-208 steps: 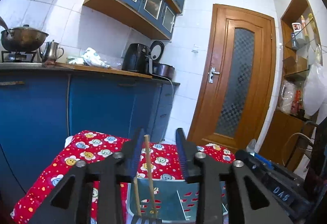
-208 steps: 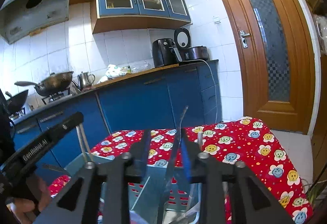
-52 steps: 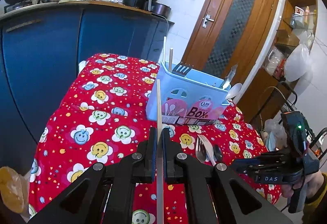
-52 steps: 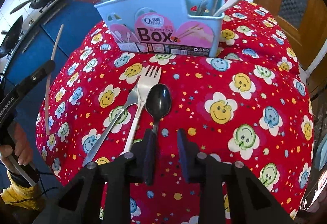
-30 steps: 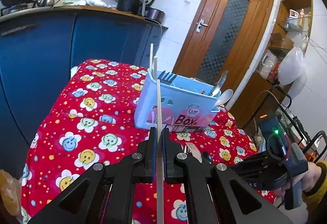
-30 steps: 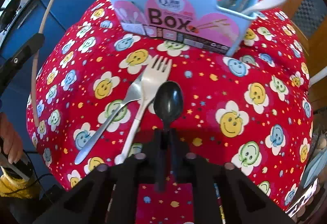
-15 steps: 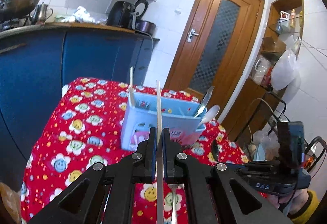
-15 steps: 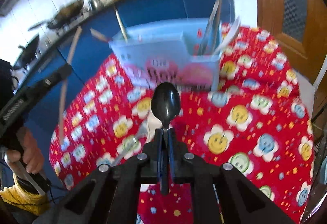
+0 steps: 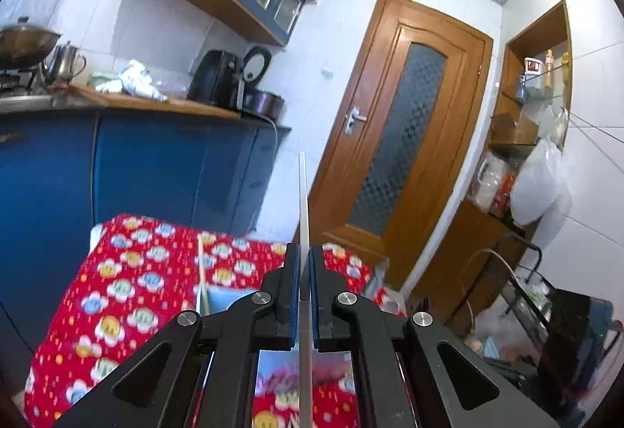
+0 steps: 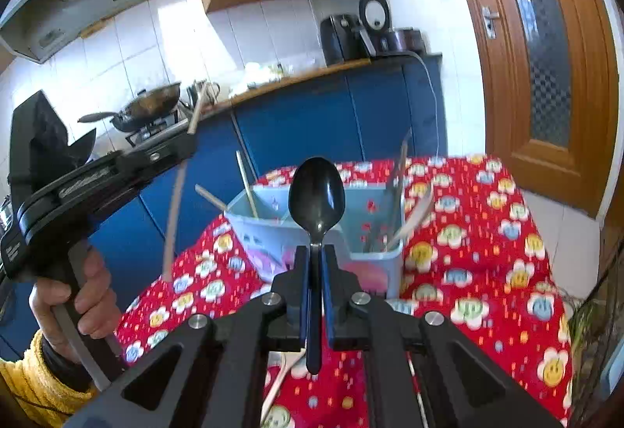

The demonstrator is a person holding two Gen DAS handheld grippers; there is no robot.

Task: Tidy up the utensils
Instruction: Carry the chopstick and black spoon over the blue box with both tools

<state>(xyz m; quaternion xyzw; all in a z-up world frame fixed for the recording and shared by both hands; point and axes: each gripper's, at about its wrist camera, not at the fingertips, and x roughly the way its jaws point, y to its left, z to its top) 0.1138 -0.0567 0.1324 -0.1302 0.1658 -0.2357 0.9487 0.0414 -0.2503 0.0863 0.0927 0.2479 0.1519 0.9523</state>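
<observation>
The right gripper [image 10: 316, 264] has its jaws clamped on the handle of a black spoon [image 10: 316, 194], bowl up ahead of them. Beyond the spoon stands the light blue utensil box [image 10: 374, 229] on the red flowered cloth [image 10: 487, 272]. The left gripper [image 9: 304, 264] has its jaws closed on a pale chopstick [image 9: 303, 201] that runs straight out past them, above the box.
</observation>
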